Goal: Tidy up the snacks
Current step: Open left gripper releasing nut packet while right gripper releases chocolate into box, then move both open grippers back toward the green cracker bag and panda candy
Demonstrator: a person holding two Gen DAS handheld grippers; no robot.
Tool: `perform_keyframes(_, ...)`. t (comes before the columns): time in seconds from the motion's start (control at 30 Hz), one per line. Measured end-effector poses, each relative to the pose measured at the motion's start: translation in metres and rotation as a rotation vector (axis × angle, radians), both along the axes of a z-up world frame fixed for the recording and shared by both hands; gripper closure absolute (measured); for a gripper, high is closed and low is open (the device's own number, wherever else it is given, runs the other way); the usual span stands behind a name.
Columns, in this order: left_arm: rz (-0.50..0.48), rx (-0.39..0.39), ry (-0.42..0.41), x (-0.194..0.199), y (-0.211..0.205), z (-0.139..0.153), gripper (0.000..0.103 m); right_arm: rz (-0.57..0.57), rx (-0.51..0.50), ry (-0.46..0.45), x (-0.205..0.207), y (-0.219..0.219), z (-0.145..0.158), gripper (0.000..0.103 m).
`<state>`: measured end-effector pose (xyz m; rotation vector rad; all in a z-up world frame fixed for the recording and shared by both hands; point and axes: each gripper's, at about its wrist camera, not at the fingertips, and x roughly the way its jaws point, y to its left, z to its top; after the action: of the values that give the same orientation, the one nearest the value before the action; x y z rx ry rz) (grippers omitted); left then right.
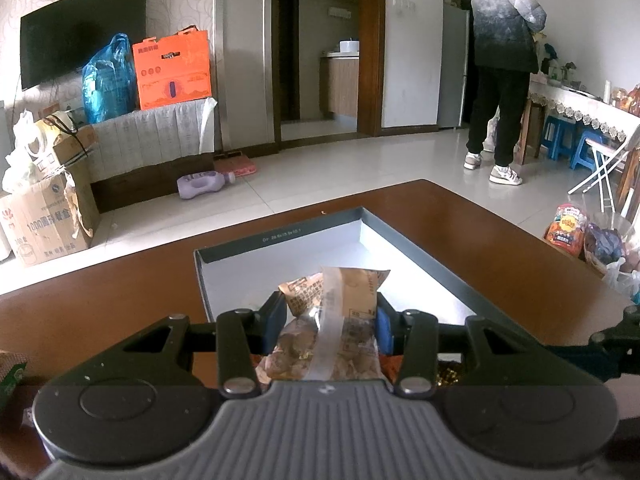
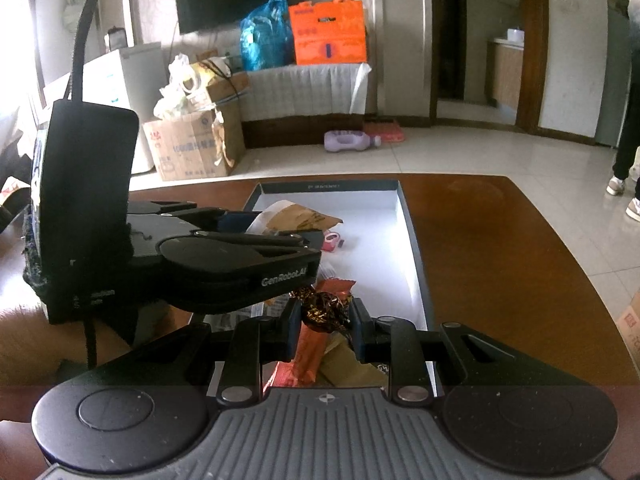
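My left gripper (image 1: 330,312) is shut on a brown snack packet (image 1: 332,296) with a clear strip down its middle, held over the near end of the shallow dark-rimmed box (image 1: 280,232) with a white floor. In the right wrist view the left gripper (image 2: 256,216) reaches in from the left, its packet (image 2: 300,216) above the box (image 2: 412,248). My right gripper (image 2: 325,312) is shut on a small candy in dark gold-flecked foil (image 2: 324,308), also above the box. A pink-white sweet (image 2: 331,240) and orange wrappers (image 2: 310,356) lie in the box.
The box rests on a brown wooden table (image 1: 460,216). Snack jars and bags (image 1: 568,228) stand past its right edge. A person (image 1: 500,72) stands at a side table across the room. Cardboard boxes (image 1: 48,216) and a purple bottle (image 1: 204,184) sit on the tiled floor.
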<state>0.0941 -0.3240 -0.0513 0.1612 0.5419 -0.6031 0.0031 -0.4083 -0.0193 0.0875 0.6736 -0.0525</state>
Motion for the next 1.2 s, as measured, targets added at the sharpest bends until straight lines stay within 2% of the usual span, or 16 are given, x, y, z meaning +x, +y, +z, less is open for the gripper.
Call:
perform_keyframes(0.33, 0.007, 0.008, -0.002, 0.004, -0.003, -0.006, 0.058, 0.008, -0.005, 0.013, 0.003, 0.003, -0.006, 0.076)
perform_keyframes(0.4, 0.009, 0.008, 0.004, 0.004, -0.001, -0.006, 0.054, 0.007, -0.005, 0.013, 0.002, 0.003, -0.006, 0.076)
perform_keyframes(0.57, 0.035, -0.020, -0.004, 0.004, 0.002, -0.003, 0.027, 0.002, 0.000, 0.008, 0.002, 0.002, -0.006, 0.073)
perform_keyframes(0.7, 0.033, -0.028, -0.014, 0.005, 0.003, 0.001, 0.026, 0.000, 0.005, -0.002, 0.001, 0.001, -0.005, 0.073)
perform_keyframes(0.77, 0.034, -0.024, -0.024, 0.004, 0.002, 0.003, 0.019, 0.001, 0.005, -0.007, 0.000, 0.001, -0.004, 0.073)
perform_keyframes(0.9, 0.040, -0.027, -0.033, 0.004, 0.003, 0.006, 0.017, 0.002, 0.004, -0.019, -0.002, 0.002, -0.001, 0.073)
perform_keyframes(1.0, 0.052, -0.028, -0.034, 0.004, 0.005, 0.007, 0.012, 0.000, 0.007, -0.027, -0.005, 0.002, 0.002, 0.065)
perform_keyframes(1.07, 0.065, -0.029, -0.042, 0.002, 0.006, 0.008, 0.009, 0.001, 0.000, -0.031, -0.006, 0.003, 0.004, 0.051)
perform_keyframes(1.13, 0.070, -0.040, -0.045, 0.000, 0.009, 0.011, 0.009, 0.003, -0.016, -0.036, -0.009, 0.005, 0.004, 0.044)
perform_keyframes(1.2, 0.073, -0.049, -0.046, -0.004, 0.012, 0.014, 0.009, 0.009, -0.022, -0.039, -0.010, 0.007, 0.006, 0.044)
